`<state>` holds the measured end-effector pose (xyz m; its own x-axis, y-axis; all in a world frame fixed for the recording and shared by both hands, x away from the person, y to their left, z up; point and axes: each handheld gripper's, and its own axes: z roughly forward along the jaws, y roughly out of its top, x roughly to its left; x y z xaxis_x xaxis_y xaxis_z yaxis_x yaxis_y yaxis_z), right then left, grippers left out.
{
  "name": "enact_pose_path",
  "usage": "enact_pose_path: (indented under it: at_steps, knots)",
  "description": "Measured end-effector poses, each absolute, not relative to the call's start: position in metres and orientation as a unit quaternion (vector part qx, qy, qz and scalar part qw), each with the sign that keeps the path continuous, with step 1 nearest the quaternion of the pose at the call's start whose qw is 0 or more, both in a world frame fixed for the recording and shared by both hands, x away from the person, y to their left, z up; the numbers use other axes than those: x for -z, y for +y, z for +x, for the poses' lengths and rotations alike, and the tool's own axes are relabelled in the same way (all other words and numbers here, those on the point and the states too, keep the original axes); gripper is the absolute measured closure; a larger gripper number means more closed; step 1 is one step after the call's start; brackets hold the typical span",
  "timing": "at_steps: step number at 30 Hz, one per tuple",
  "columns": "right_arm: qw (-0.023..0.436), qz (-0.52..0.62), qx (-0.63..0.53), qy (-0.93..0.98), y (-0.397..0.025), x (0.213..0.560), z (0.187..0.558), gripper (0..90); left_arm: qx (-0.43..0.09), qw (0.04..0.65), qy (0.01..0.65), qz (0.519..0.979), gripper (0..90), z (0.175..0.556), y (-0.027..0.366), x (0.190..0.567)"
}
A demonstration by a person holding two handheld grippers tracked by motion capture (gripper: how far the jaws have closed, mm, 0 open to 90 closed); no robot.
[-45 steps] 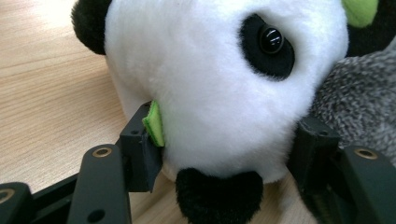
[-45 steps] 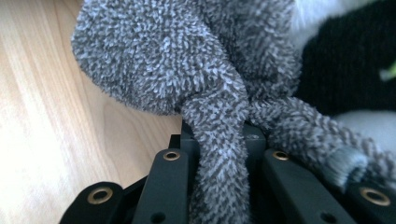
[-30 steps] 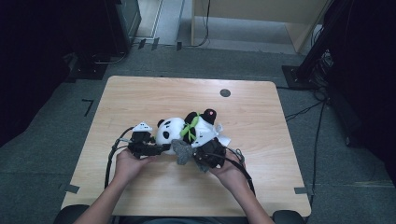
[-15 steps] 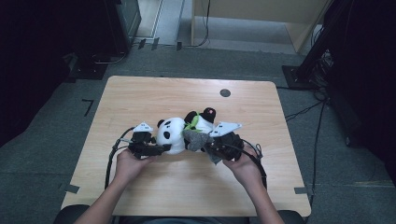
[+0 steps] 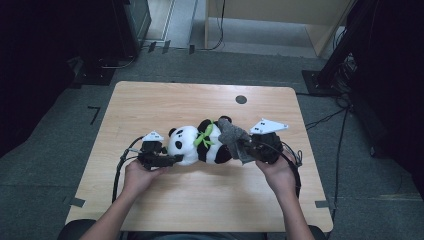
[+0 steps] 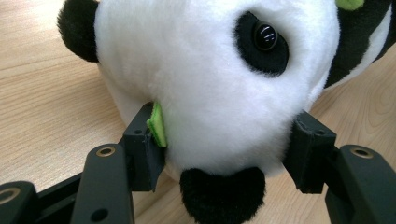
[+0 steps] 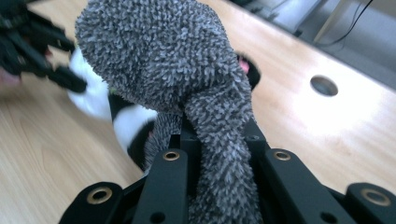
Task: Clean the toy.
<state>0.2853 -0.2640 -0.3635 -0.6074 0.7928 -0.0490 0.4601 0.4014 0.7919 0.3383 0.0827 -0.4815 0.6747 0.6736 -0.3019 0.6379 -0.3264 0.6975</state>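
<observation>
A black-and-white plush panda [image 5: 197,145] with a green leaf at its neck lies on its side at the middle of the desk [image 5: 165,100], head to the left. The left tongs [image 6: 224,154] are clamped on its head; the right tongs [image 7: 215,140] are clamped on a grey fuzzy sock [image 7: 187,70] at its right end. Since half a second ago the right tongs have drawn rightward, stretching the panda out.

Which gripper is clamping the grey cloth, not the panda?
The right gripper: its jaws are shut on the fuzzy grey cloth. The left gripper instead clamps the panda's head, jaws on either side.
</observation>
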Motion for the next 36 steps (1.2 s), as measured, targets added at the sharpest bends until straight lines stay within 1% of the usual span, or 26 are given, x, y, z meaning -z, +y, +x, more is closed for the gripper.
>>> enact_pose_path:
  at_steps: [6,9,12,17,23,27,33,36]
  knots:
    - [0.225,0.362,-0.414,0.804,-0.238,0.348,0.286,78.2,-0.025,0.416,0.401,0.816,39.1,0.337,0.082,0.480]
    - [0.213,0.349,-0.416,0.812,-0.217,0.352,0.293,78.1,-0.021,0.417,0.401,0.816,39.0,0.337,0.081,0.480]
    - [0.199,0.331,-0.401,0.831,-0.192,0.367,0.300,78.1,-0.019,0.417,0.398,0.817,38.8,0.337,0.081,0.480]
    - [0.171,0.309,-0.363,0.862,-0.161,0.403,0.305,78.0,-0.016,0.417,0.402,0.815,38.5,0.337,0.081,0.480]
    - [0.166,0.288,-0.357,0.873,-0.151,0.428,0.297,78.1,-0.018,0.412,0.402,0.817,38.5,0.337,0.080,0.480]
    - [0.152,0.283,-0.358,0.877,-0.151,0.443,0.292,78.2,-0.016,0.412,0.402,0.817,38.5,0.337,0.081,0.480]
    - [0.122,0.278,-0.316,0.899,-0.152,0.468,0.287,78.3,-0.010,0.414,0.404,0.815,38.7,0.338,0.082,0.481]
    - [0.119,0.271,-0.289,0.910,-0.152,0.476,0.286,78.4,-0.008,0.415,0.403,0.816,39.0,0.339,0.083,0.481]
